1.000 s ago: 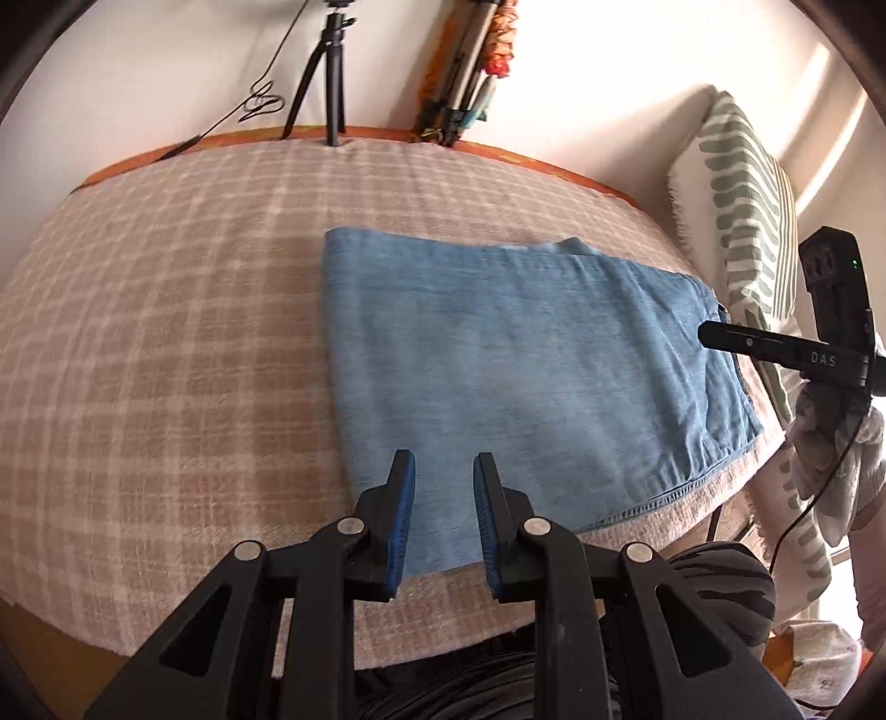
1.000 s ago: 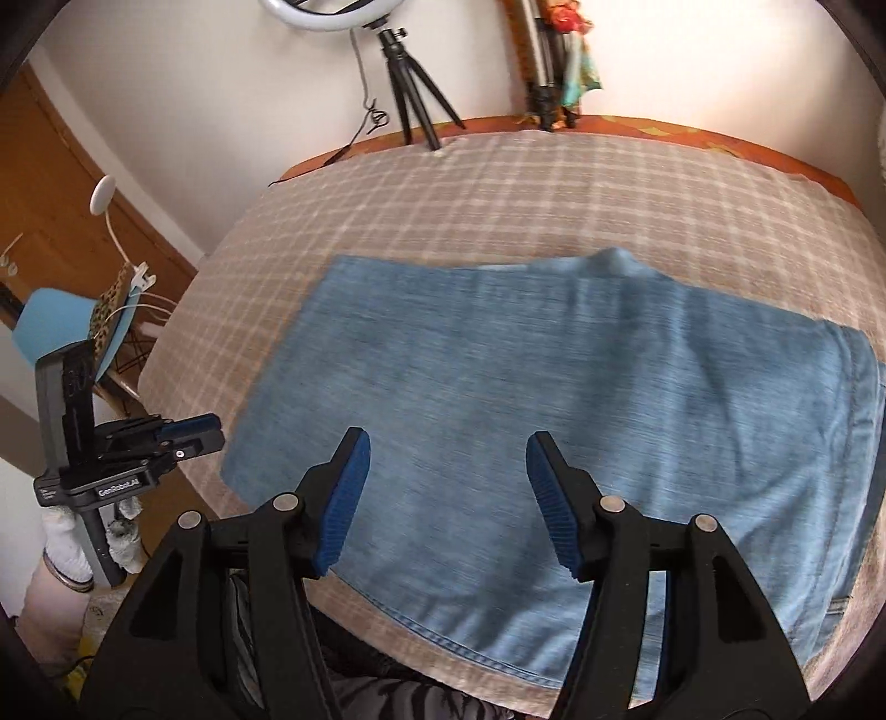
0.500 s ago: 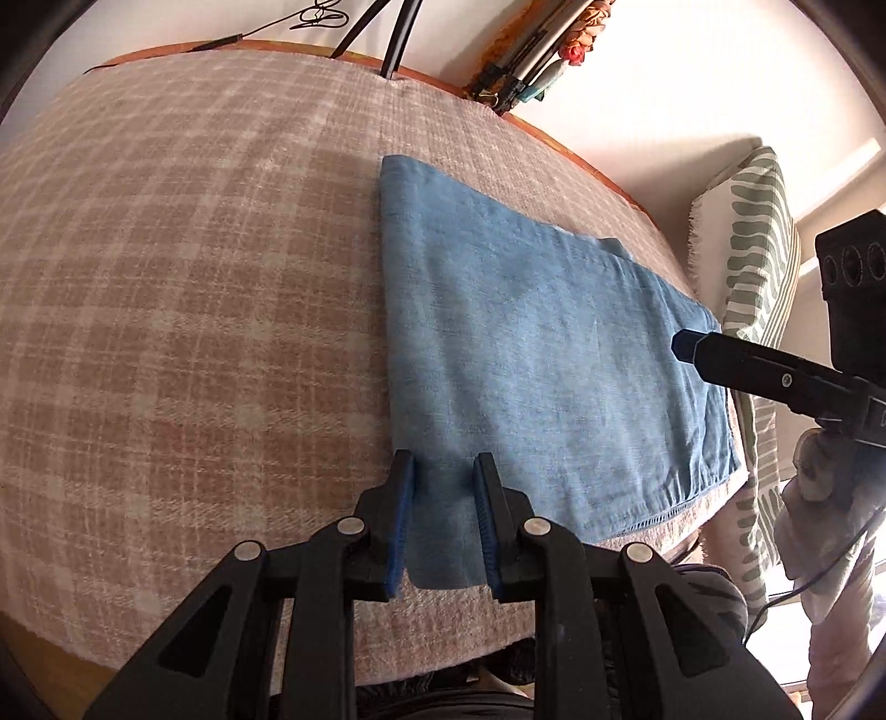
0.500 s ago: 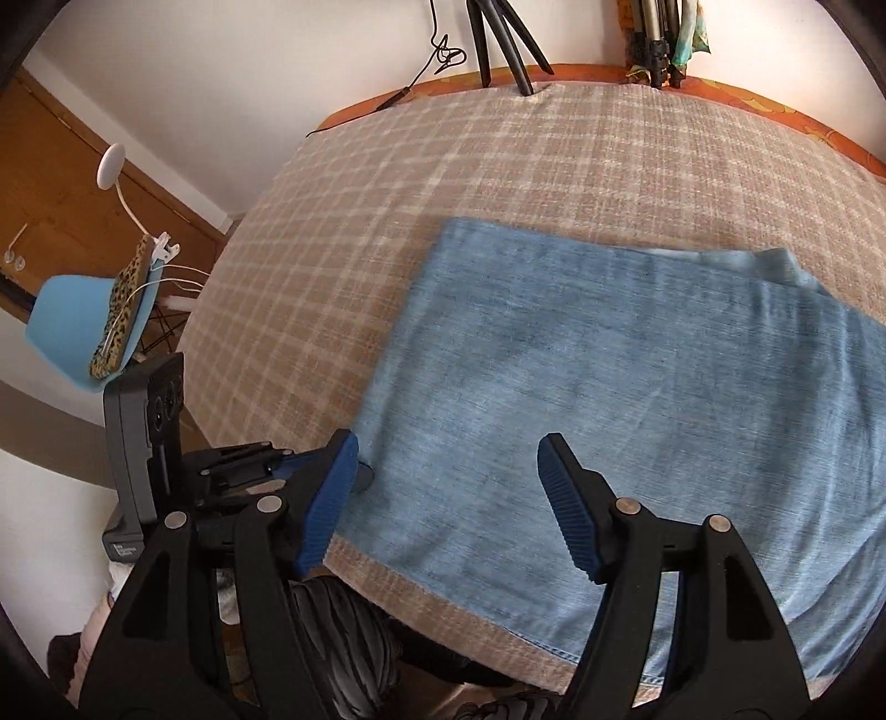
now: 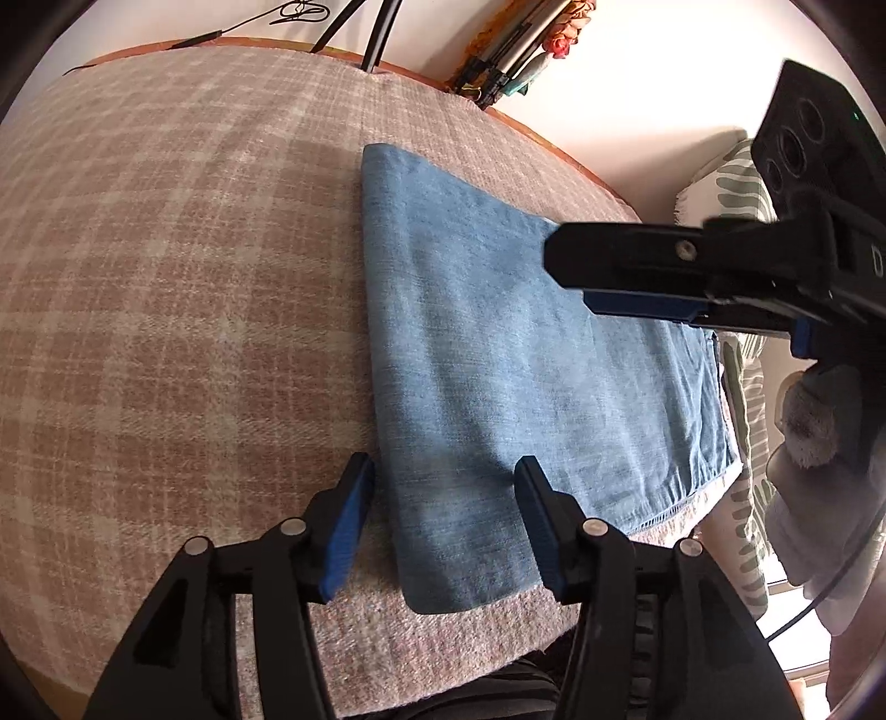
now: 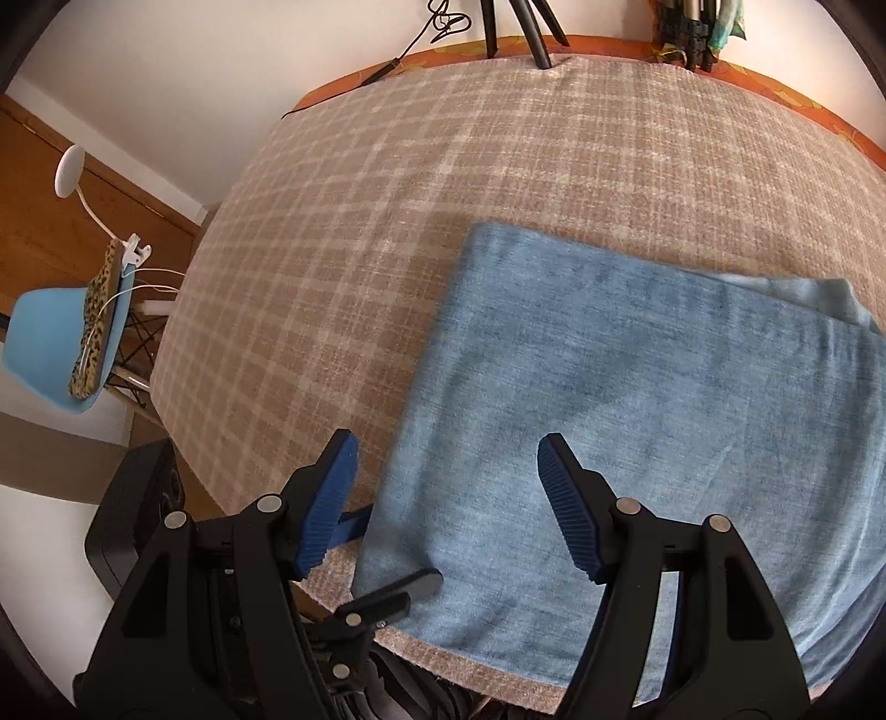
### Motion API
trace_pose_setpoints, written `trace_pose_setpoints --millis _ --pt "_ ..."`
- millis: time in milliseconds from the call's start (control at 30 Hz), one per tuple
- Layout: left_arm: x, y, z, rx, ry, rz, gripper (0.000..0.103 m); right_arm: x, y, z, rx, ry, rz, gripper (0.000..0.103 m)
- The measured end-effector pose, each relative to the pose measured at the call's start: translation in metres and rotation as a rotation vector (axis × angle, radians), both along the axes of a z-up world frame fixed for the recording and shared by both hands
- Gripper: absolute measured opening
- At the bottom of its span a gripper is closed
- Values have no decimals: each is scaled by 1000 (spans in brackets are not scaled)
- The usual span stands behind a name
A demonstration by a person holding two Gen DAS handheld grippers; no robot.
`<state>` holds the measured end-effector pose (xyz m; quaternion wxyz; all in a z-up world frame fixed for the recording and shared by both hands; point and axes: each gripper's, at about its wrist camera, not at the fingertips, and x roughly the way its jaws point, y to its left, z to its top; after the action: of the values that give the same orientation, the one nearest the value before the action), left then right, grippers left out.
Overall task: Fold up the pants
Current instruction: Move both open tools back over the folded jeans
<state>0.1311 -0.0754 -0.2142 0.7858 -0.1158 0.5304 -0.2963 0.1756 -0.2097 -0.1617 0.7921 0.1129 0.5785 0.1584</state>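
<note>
The light blue denim pants [image 5: 498, 354] lie folded flat on the checked tablecloth; they also show in the right wrist view [image 6: 637, 421]. My left gripper [image 5: 443, 515] is open, its jaws astride the near left corner of the pants, just above the cloth. My right gripper [image 6: 448, 498] is open and empty above the left edge of the pants. The right gripper also shows in the left wrist view [image 5: 637, 277], hovering over the pants. The left gripper's fingertips [image 6: 410, 587] show low in the right wrist view at the pants' near corner.
The table under the beige checked cloth [image 5: 166, 277] has its near edge right under both grippers. A tripod [image 6: 520, 27] stands at the far edge. A blue chair [image 6: 61, 349] stands off the table's left side. A striped green cushion [image 5: 742, 387] lies to the right.
My left gripper has opened from nearly shut and sits at the pants' near left corner. My right gripper has moved left over the pants' left edge, staying open.
</note>
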Motion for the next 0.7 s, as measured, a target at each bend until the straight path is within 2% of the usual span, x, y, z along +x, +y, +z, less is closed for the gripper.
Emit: trace_pose_setpoints --millis 167,367,500,633,700 --pt "1 1 -4 -55 4 19 50 24 19 -8 -61 36 17 70" --pt "0 7 -7 -127 11 30 50 46 44 -20 -188 67 27 70" --pt "-1 9 -7 -153 15 28 50 57 64 -26 -278 83 49 70" --pt "-6 13 -3 -163 2 14 50 65 87 -37 -392 119 76 63" --pt "-10 12 0 -167 -9 5 50 66 99 -42 -439 128 103 63"
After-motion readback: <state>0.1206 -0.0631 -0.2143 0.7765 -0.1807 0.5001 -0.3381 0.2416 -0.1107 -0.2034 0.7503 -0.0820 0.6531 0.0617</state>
